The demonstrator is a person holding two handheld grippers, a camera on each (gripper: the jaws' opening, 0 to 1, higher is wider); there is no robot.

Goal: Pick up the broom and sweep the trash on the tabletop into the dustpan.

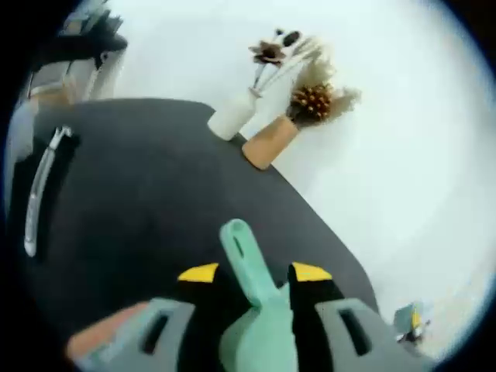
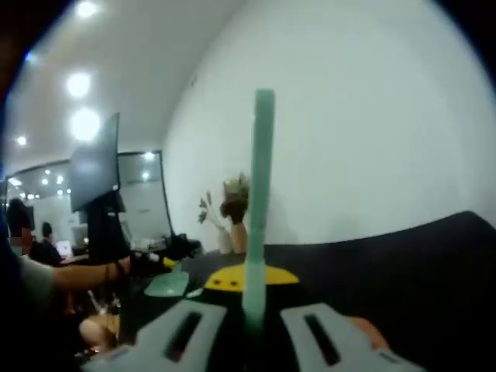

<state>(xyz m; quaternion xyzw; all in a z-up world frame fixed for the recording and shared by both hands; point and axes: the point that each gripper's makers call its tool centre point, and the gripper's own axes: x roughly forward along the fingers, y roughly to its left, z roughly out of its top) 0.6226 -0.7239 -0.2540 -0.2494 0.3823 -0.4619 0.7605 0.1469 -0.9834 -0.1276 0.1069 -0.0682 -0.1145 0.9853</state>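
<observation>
Item one: in the left gripper view we record the left gripper point(image 1: 254, 273), grey jaws with yellow-tipped black pads, closed on the mint-green plastic handle of the dustpan point(image 1: 246, 267). The handle runs forward between the pads; its rounded end with a hanging slot lies over the black tabletop point(image 1: 155, 194).

Item two: at the table's far edge, against the white wall, we list a white ceramic vase of dried flowers point(image 1: 231, 116) and, just beside it, a tan cylindrical vase of dried orange blooms point(image 1: 270, 141).

Item three: a long silver-white bar-shaped object point(image 1: 39, 190) lies near the left edge of the tabletop; we cannot tell what it is.

Item four: in the right gripper view we record the right gripper point(image 2: 249, 291), its jaws closed on the pale-green straight handle of the broom point(image 2: 260, 194), which stands upright between them. The brush end is out of sight.

Item five: to the left of that view, a person's forearm point(image 2: 85, 273) reaches toward the table, with the green dustpan visible there just beyond the hand.
</observation>
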